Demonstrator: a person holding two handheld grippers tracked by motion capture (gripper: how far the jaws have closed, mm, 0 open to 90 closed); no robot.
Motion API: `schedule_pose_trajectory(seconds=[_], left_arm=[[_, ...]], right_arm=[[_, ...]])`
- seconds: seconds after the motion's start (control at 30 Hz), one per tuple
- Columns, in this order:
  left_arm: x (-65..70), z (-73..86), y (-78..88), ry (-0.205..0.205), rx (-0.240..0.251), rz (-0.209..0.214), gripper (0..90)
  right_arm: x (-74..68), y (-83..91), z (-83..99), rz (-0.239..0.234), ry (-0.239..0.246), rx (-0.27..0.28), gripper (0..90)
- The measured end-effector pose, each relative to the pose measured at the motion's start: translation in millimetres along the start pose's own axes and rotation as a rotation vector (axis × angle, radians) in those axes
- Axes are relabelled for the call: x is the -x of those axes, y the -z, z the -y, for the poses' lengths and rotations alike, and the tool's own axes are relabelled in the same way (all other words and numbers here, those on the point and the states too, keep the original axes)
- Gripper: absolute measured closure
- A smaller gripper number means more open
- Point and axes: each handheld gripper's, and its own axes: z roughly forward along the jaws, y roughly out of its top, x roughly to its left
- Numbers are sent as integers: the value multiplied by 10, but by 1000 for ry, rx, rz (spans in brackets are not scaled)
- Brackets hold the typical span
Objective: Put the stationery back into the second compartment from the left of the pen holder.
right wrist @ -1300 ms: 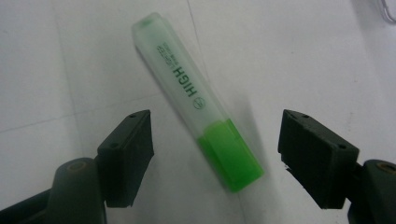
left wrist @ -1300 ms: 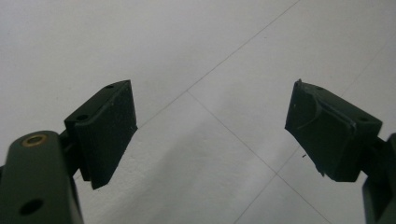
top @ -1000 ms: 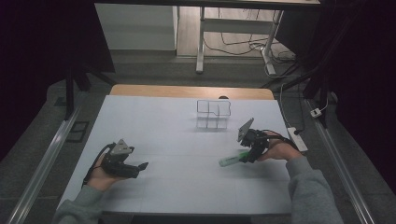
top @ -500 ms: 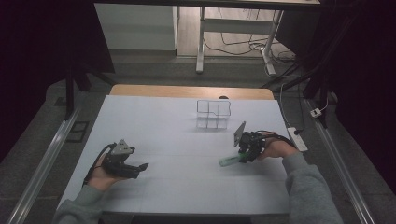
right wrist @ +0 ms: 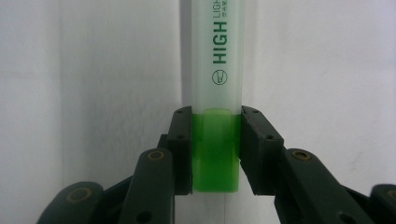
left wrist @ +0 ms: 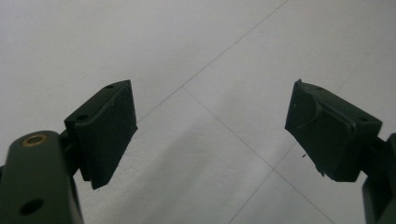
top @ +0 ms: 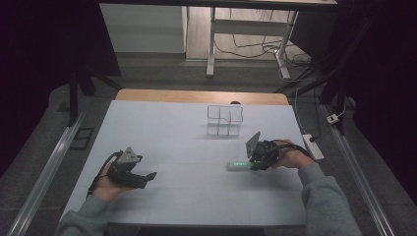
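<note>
Right gripper has just been closing and now pinches the green end of a highlighter, which lies on the white table right of centre, with bare surface running out to the left and near edges. Left gripper rests well apart at the near left, jaws wide and holding nothing. Barrel print reads "HIGH", then "LIGH", cut off; a clear compartment organiser stands near the far edge.
</note>
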Motion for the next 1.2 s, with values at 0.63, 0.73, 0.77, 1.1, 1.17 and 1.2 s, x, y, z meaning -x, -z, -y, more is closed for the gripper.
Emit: schedule_pose_trajectory(seconds=[0.63, 0.73, 0.77, 1.1, 1.17, 1.2], left_arm=[[46, -20, 5, -26, 2, -4, 161], [54, -26, 11, -31, 5, -4, 162], [55, -27, 13, -32, 5, -3, 162], [58, -26, 28, -34, 13, -1, 161], [56, -26, 27, -33, 13, -1, 161], [56, -27, 25, -33, 12, -1, 161]], right_arm=[[-134, 231, -19, 75, -177, 188, 665], [-220, 225, -117, 81, -184, 194, 665], [-243, 221, -142, 83, -191, 201, 665], [-306, 164, -276, 86, -204, 235, 665], [-318, 169, -293, 98, -217, 236, 665], [-318, 173, -299, 95, -216, 244, 665]])
